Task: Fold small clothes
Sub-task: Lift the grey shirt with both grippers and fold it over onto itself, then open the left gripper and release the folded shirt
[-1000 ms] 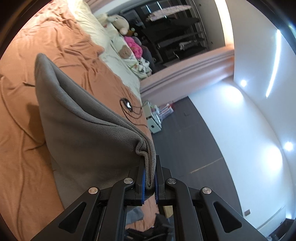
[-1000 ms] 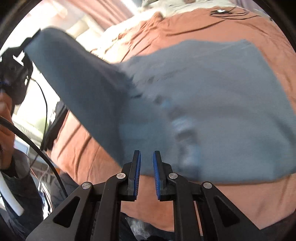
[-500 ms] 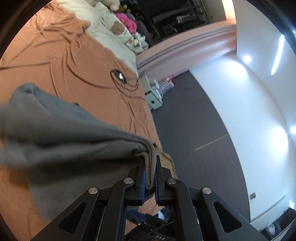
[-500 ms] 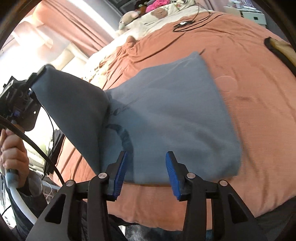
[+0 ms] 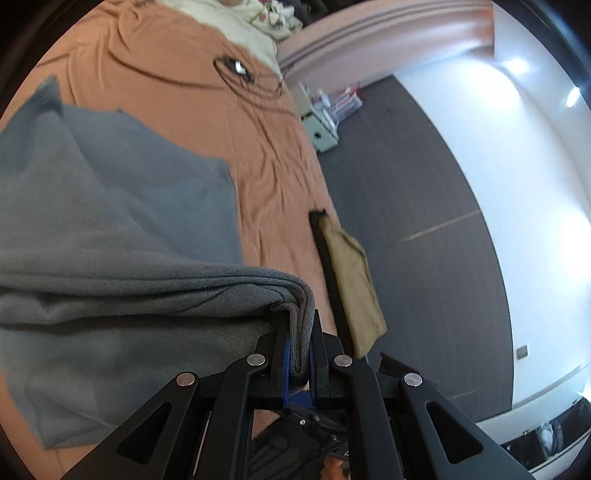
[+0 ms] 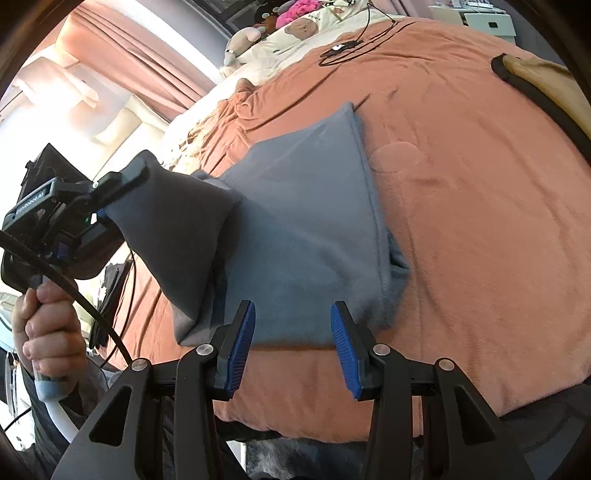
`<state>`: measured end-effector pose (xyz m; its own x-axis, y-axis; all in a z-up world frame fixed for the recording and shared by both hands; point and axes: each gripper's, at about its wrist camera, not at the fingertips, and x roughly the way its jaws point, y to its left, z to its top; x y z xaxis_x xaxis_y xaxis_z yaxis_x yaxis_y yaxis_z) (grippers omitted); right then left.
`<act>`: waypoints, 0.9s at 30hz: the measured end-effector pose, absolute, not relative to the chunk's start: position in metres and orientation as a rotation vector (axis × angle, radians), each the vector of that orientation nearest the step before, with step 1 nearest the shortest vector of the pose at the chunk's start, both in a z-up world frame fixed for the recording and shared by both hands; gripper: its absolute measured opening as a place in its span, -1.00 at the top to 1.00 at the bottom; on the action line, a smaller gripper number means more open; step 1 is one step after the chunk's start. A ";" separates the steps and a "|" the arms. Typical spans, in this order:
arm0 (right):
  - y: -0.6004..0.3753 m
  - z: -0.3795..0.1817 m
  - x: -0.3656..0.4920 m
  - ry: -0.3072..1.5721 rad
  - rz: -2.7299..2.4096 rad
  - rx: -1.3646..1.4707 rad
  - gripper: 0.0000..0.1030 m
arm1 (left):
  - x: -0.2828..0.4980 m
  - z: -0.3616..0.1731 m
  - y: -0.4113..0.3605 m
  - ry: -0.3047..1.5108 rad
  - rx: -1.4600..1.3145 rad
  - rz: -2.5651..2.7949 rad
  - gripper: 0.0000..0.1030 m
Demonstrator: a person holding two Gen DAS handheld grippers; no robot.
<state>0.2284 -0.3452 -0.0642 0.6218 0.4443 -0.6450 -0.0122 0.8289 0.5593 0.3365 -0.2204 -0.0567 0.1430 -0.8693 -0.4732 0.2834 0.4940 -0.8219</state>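
Two hand-held grippers in view, both over the bed (image 6: 461, 206) with its orange cover. Landmark: the grey garment (image 6: 306, 236), a small fleece piece lying mostly flat on the bed.

Left hand-held gripper (image 5: 298, 354): jaws closed tight on a bunched, folded edge of the grey garment (image 5: 122, 229); several layers of cloth are pinched between the blue pads. From the right wrist view, this gripper (image 6: 101, 212) holds one corner lifted off the bed, to the left of the garment's flat part; the raised flap hangs down to the rest of the cloth. A hand (image 6: 48, 332) grips its handle, cable trailing.

Right hand-held gripper (image 6: 291, 343): jaws parted, having just been opening; nothing between the pads. It hovers at the near edge of the garment, not touching it.

Beyond the garment: a black cable coil (image 6: 343, 50) on the cover, and pillows with soft toys (image 6: 288, 26) at the bed's head. To the garment's right, at the bed's edge, a tan cloth with black trim (image 6: 543, 81).
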 end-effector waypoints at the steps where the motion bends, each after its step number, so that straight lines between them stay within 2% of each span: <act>1: -0.347 -0.064 0.227 0.869 0.281 0.546 0.22 | 0.336 -0.059 -0.225 1.143 -0.632 -0.924 0.87; 11: -0.356 -0.071 0.225 0.895 0.294 0.557 0.22 | 0.323 -0.090 -0.262 1.252 -0.550 -0.932 0.87; 14: -0.358 -0.072 0.223 0.903 0.294 0.571 0.22 | 0.322 -0.103 -0.270 1.310 -0.543 -0.938 0.79; 16: -0.359 -0.074 0.225 0.912 0.292 0.570 0.22 | 0.323 -0.111 -0.268 1.338 -0.581 -0.937 0.55; 18: -0.357 -0.073 0.227 0.920 0.301 0.561 0.22 | 0.323 -0.111 -0.261 1.332 -0.600 -0.932 0.01; 20: -0.354 -0.072 0.230 0.925 0.314 0.548 0.22 | 0.324 -0.108 -0.249 1.302 -0.602 -0.903 -0.16; 27: -0.343 -0.072 0.245 0.942 0.343 0.490 0.21 | 0.321 -0.102 -0.193 1.262 -0.603 -0.790 -0.19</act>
<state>0.2450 -0.3432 -0.0722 0.5477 0.4837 -0.6827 -0.0684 0.8391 0.5397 0.3214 -0.1935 -0.1017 0.1102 -0.7966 -0.5943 0.1859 0.6039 -0.7751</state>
